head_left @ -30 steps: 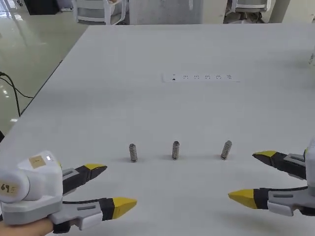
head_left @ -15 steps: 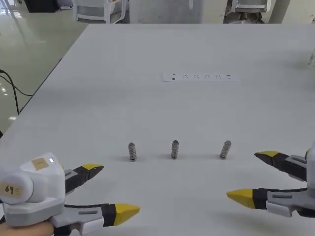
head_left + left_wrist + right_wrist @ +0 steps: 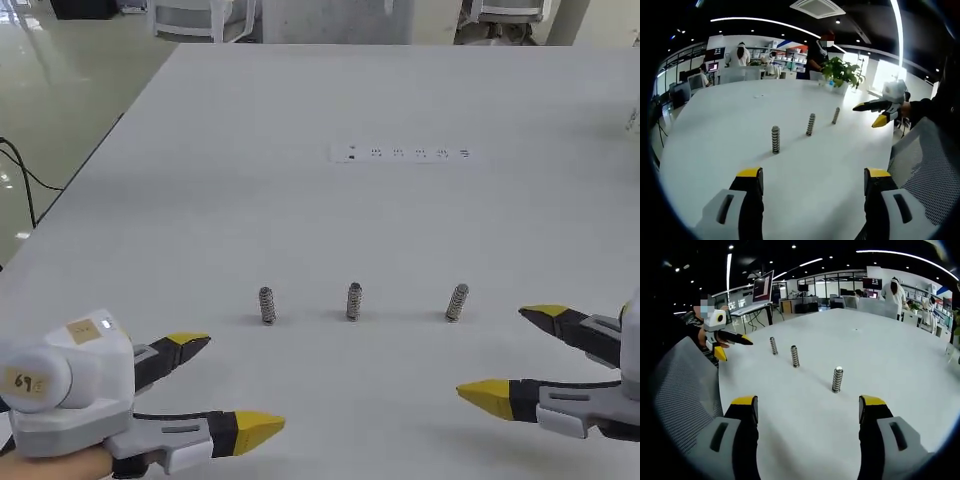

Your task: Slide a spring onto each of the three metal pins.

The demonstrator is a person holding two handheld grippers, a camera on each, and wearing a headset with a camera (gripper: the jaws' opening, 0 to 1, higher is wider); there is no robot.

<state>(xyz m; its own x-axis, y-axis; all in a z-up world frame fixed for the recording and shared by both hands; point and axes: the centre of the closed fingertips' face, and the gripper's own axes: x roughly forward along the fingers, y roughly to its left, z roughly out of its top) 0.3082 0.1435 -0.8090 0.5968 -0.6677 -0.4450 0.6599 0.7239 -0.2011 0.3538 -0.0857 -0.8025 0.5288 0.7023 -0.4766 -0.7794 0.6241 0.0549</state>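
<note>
**All three sleeved, both claws spread**

Head view: I am holding my left claw (image 3: 243, 383) and right claw (image 3: 491, 352) wide and empty on my side of the middle spring (image 3: 354, 301), since the job looks finished. Left gripper view: springs (image 3: 775, 139) are hiding the pins. Right gripper view: one pin tip (image 3: 838, 369) is peeking out.

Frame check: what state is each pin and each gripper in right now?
Left pin: upright, spring on it.
Middle pin: upright, spring on it.
Right pin: upright, spring on it.
Left gripper: open, holding nothing.
Right gripper: open, holding nothing.
</note>
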